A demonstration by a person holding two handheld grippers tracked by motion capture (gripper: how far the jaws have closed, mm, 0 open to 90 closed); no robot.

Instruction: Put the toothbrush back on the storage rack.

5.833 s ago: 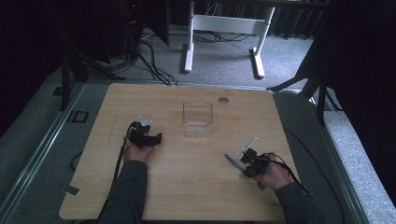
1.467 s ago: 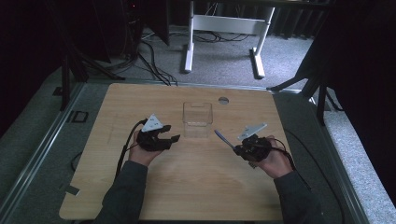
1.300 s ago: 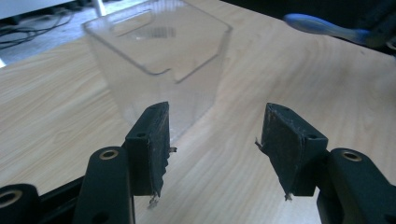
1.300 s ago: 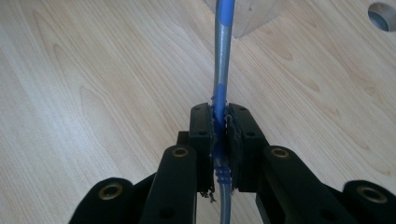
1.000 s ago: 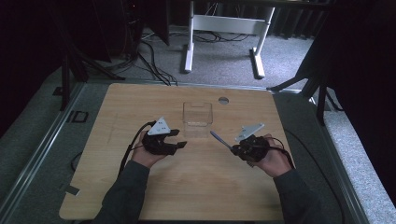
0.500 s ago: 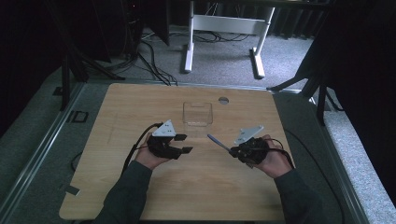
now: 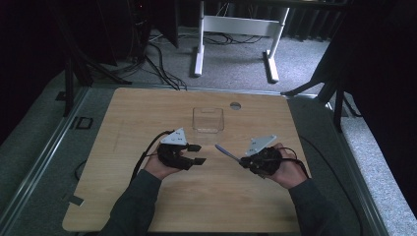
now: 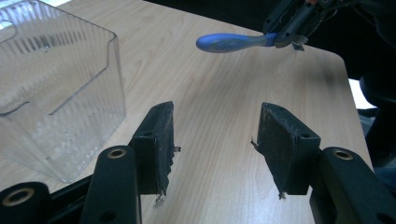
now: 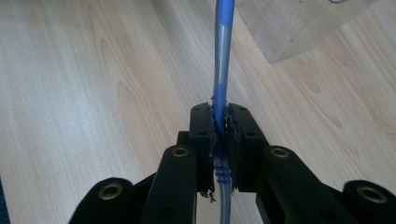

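A blue and grey toothbrush [image 7: 227,153] is clamped by its handle in my right gripper [image 7: 244,162], which is shut on it. The brush sticks out to the left over the table. In the right gripper view the handle [image 9: 222,56] runs straight ahead from the pinched jaws [image 9: 219,123] towards the clear box [image 9: 299,23]. My left gripper [image 7: 197,154] faces the brush's free end from the left. It is open, its jaws have just been closing, and nothing is between them [image 8: 215,126]. The brush's tip [image 8: 233,42] hangs ahead of them, a gap away.
A clear ribbed plastic box [image 7: 208,119] stands upright behind the two grippers, close on the left in the left gripper view [image 8: 56,88]. The wooden table [image 7: 147,113] has a round hole [image 7: 235,105] near its far edge. A white frame [image 7: 231,29] stands on the floor beyond.
My left gripper has drifted right, towards the toothbrush's free end. Earlier the right gripper lifted the brush and swung it leftward; over the last second it has kept still.
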